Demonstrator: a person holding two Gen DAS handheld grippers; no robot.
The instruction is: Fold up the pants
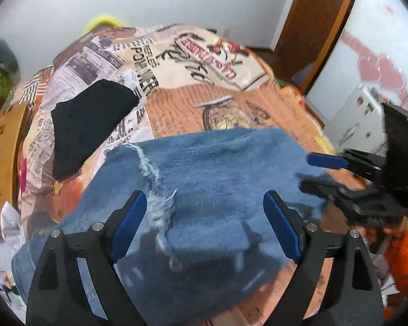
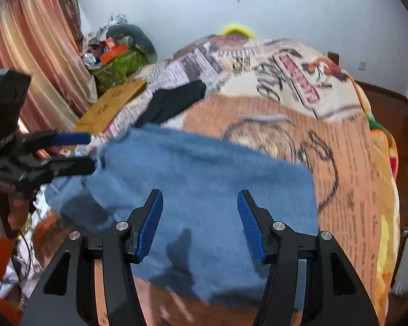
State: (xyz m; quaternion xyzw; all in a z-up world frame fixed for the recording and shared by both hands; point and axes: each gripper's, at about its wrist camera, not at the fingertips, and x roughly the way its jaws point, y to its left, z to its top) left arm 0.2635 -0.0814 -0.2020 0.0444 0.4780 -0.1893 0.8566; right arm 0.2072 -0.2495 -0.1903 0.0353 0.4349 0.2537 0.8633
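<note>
Left wrist view looks down on blue jeans spread over a bed with a newspaper-print cover; a frayed rip runs down the denim. The left gripper hangs above the cloth with its jaws spread wide and nothing between the pads. To its right the right gripper reaches over the jeans' edge. From the right wrist view that gripper also stands parted, about half wide, over the denim and gripping nothing, while the left gripper shows at the jeans' left edge. A black garment lies beyond the jeans, apart from them. Both pictures are blurred.
</note>
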